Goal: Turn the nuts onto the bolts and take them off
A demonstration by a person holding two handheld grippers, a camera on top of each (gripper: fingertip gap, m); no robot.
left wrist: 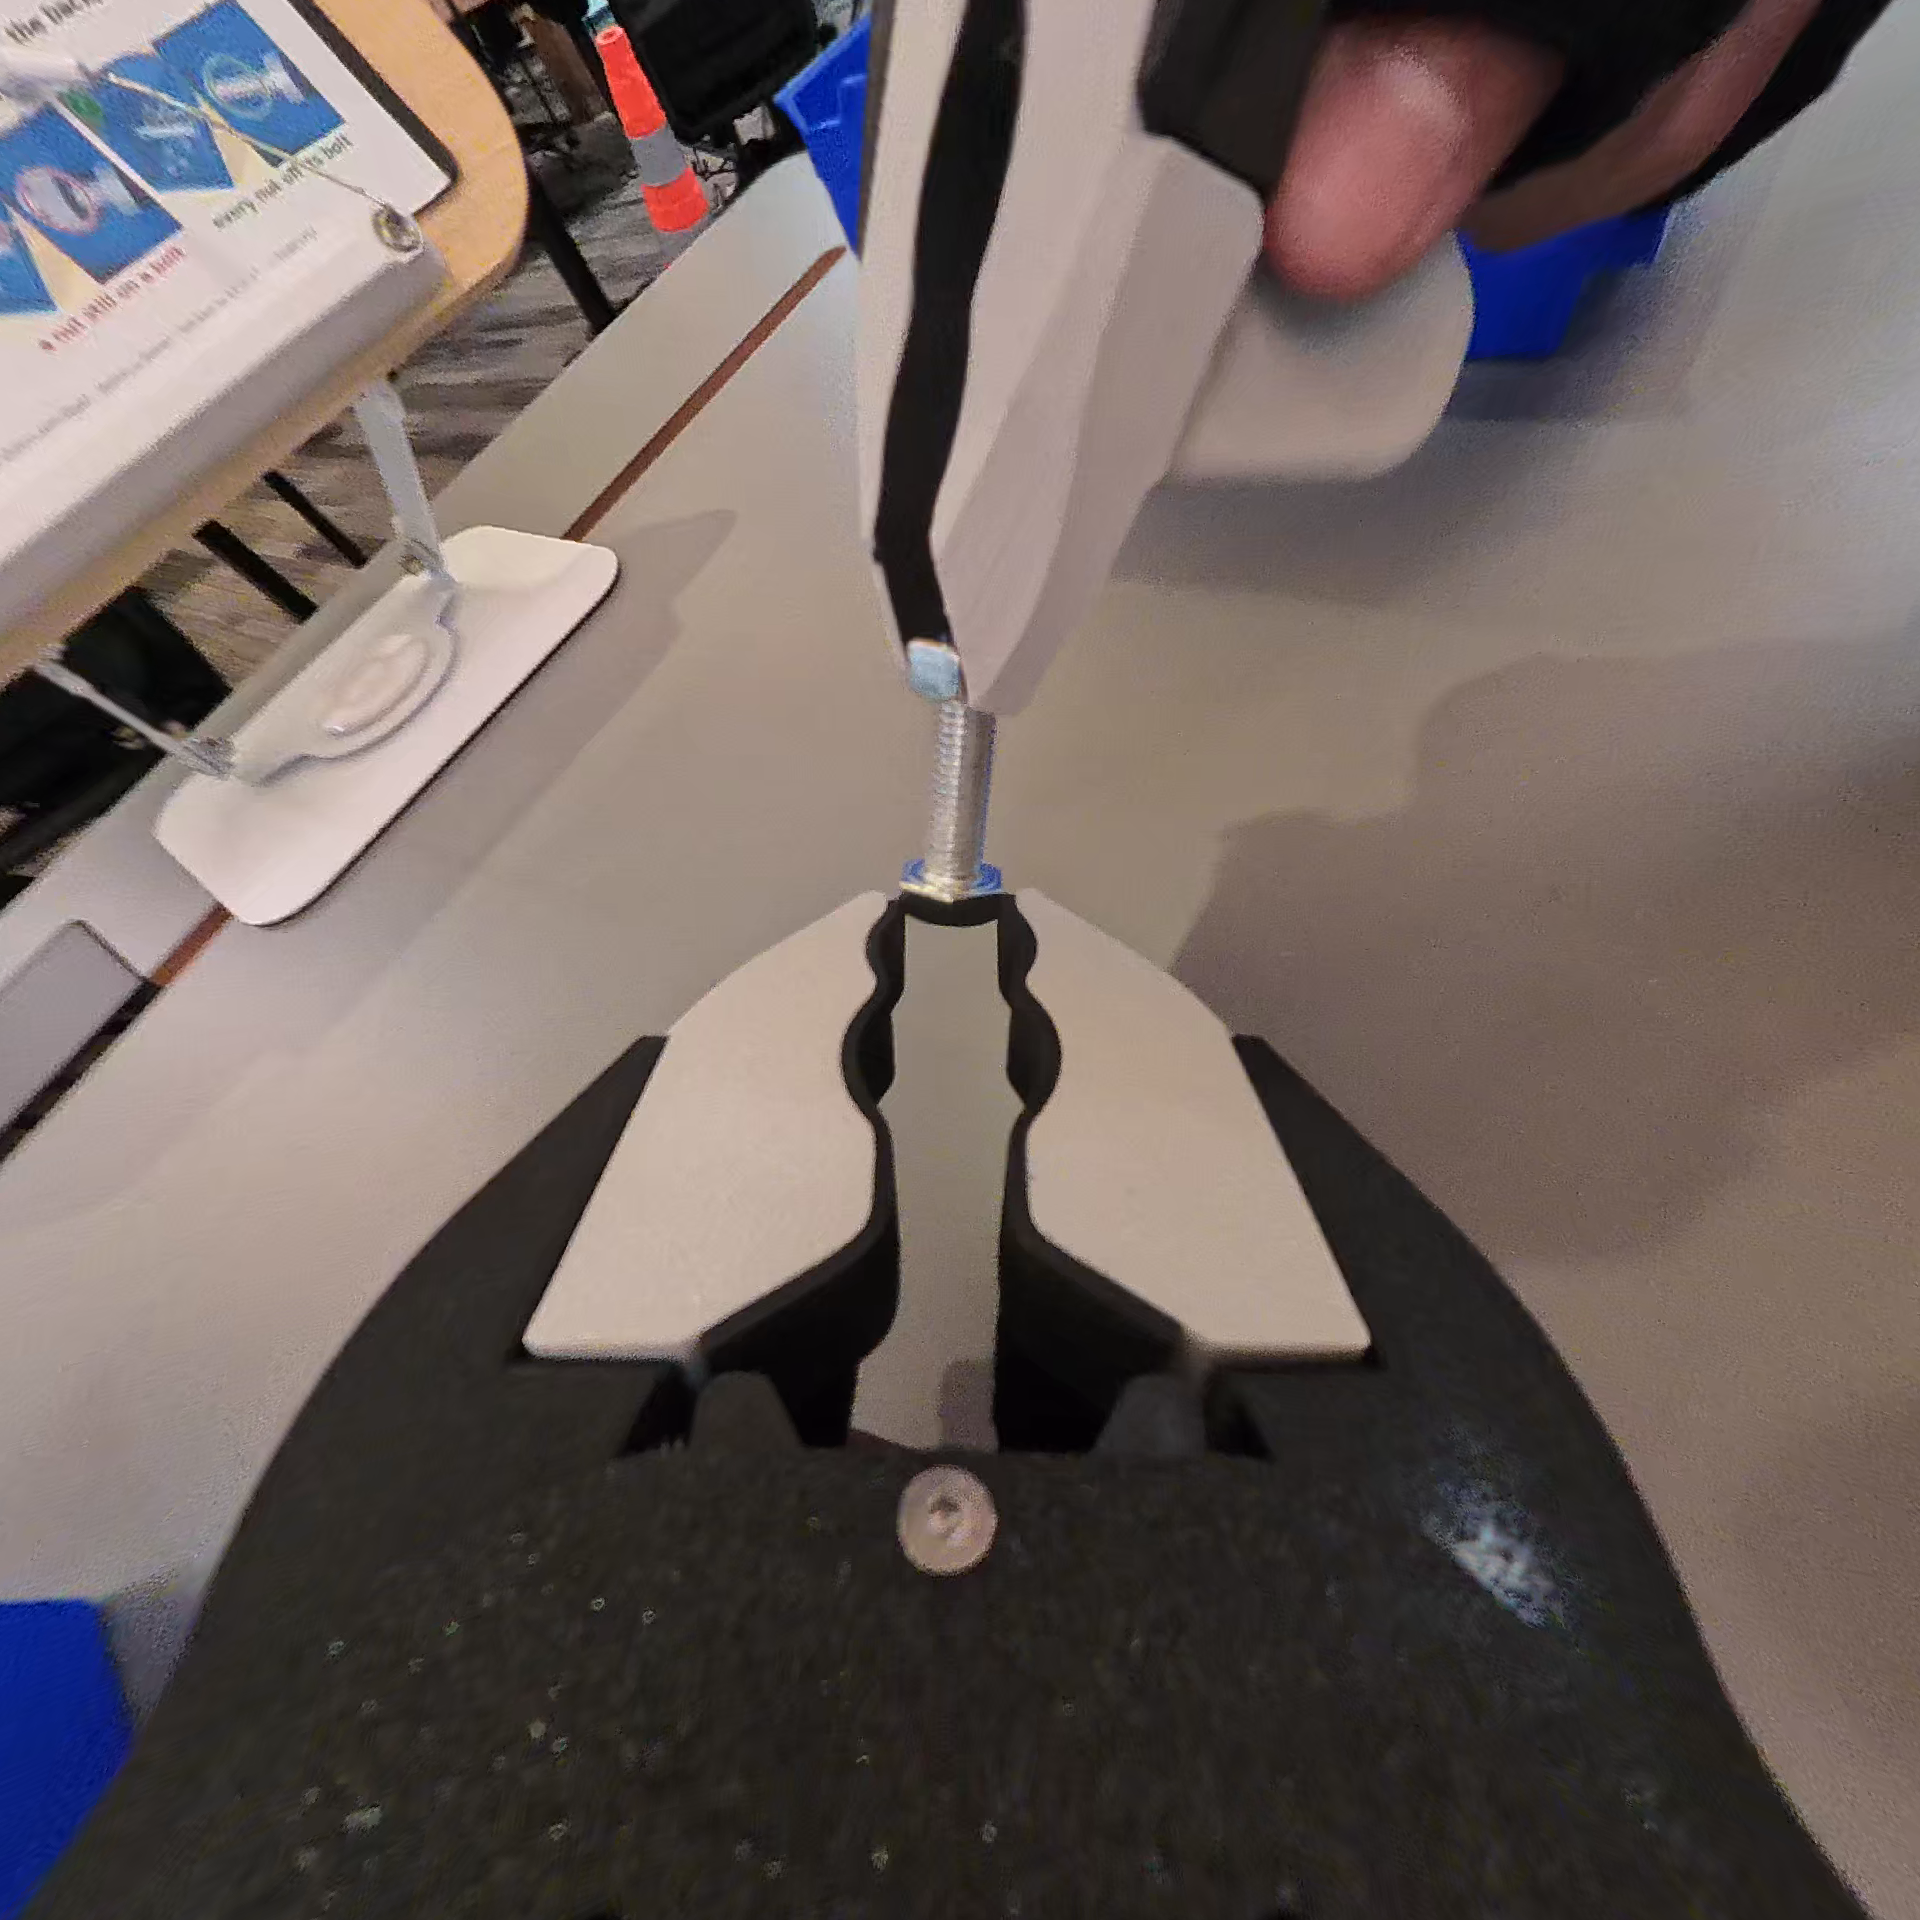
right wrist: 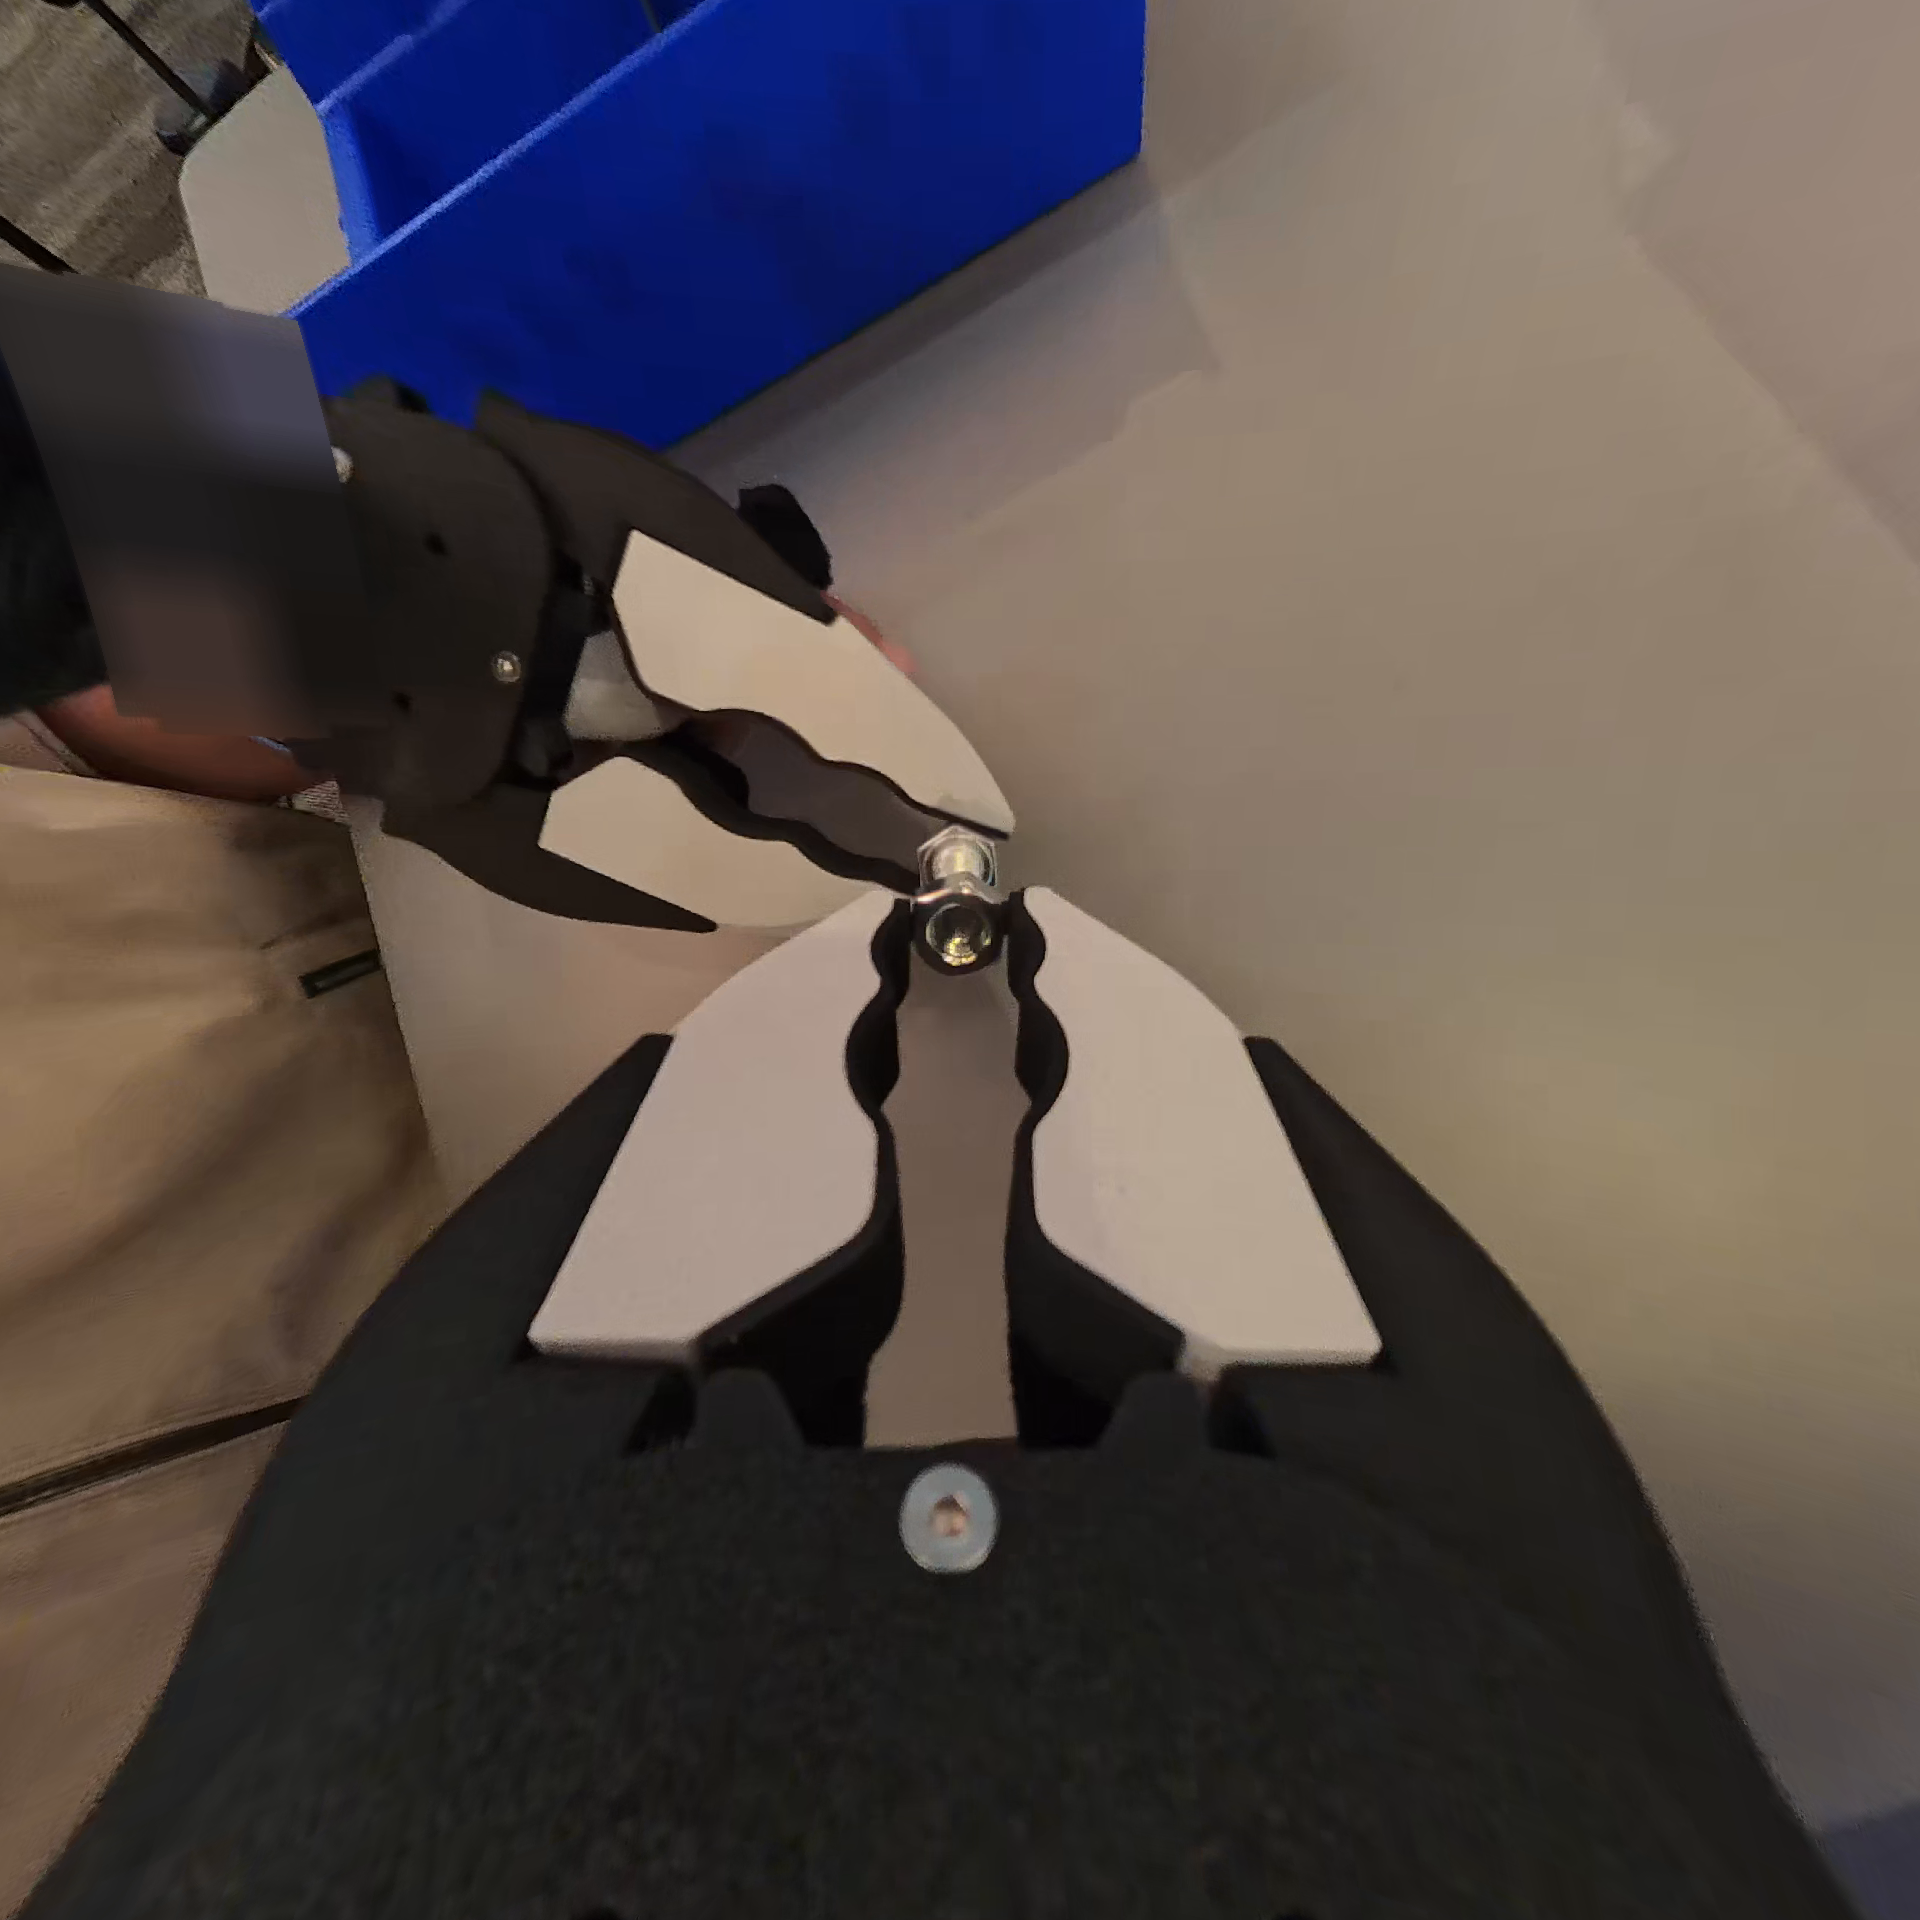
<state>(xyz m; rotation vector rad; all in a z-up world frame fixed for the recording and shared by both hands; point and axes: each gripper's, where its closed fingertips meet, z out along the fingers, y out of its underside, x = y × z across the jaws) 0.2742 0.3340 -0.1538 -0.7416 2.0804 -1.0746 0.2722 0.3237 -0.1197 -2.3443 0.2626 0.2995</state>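
In the left wrist view my left gripper (left wrist: 951,906) is shut on the hex head of a silver bolt (left wrist: 961,795), which points away from it over the grey table (left wrist: 1455,935). My right gripper (left wrist: 940,677) comes down from above and pinches a small nut (left wrist: 932,667) against the bolt's threaded tip. In the right wrist view my right gripper (right wrist: 954,927) is shut on the nut (right wrist: 951,938), seen end-on. The bolt (right wrist: 957,862) lies just beyond it, with its head held in the left gripper (right wrist: 971,844), which reaches in from the left.
A blue divided bin (right wrist: 727,208) stands at the table's far side and also shows in the left wrist view (left wrist: 1558,281). A printed sheet (left wrist: 156,208) sits on a white stand (left wrist: 416,707) at the left. An orange cone (left wrist: 655,156) stands on the floor. A gloved hand (left wrist: 1403,135) holds the right gripper. The tips of both grippers are at nearly the same place.
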